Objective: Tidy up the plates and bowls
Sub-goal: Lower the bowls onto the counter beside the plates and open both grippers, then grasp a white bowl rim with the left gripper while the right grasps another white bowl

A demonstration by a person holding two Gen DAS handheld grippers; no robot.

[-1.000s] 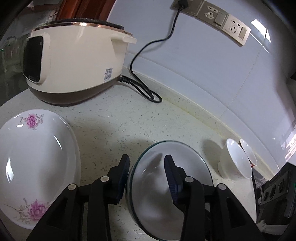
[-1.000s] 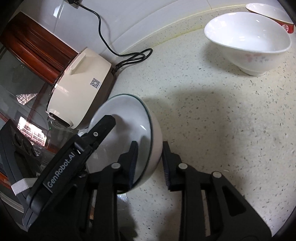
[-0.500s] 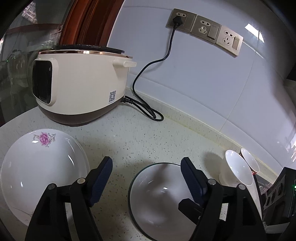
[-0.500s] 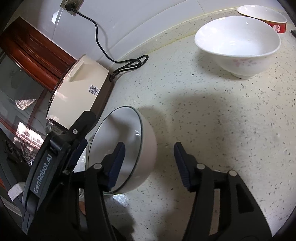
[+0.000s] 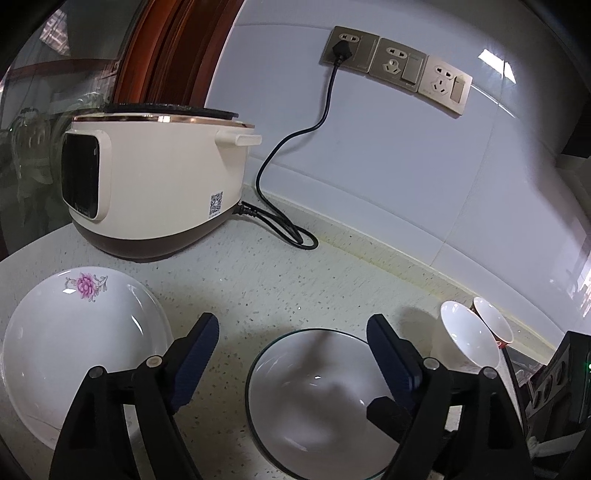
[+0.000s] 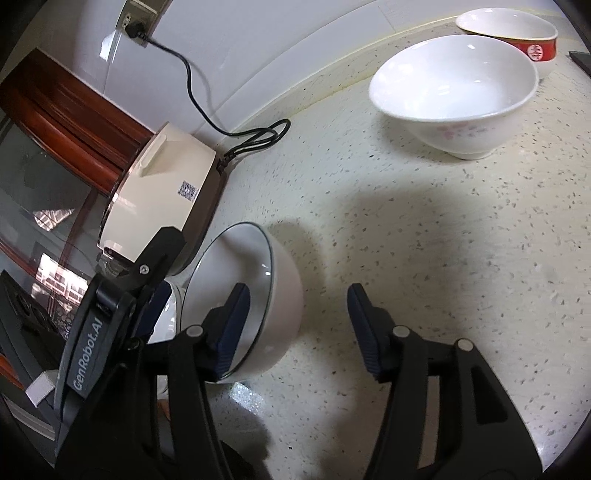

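Both grippers released bowl (image 5: 317, 398) (jaws opening).

Speckled pale bench (image 5: 280, 288) carries a cream rice cooker (image 5: 155, 184), flowered plate (image 5: 74, 339), dark-rimmed bowl (image 5: 317, 398), white bowl (image 6: 454, 96) and red-banded bowl (image 6: 517, 33)

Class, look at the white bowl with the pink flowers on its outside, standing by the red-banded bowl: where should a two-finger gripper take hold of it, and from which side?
Grip the flowered bowl by its rim, one finger inside and one outside, coming from above on the near, open side. It stands upright, its wall flares wide above a narrow foot, and the red-banded bowl crowds its far side.
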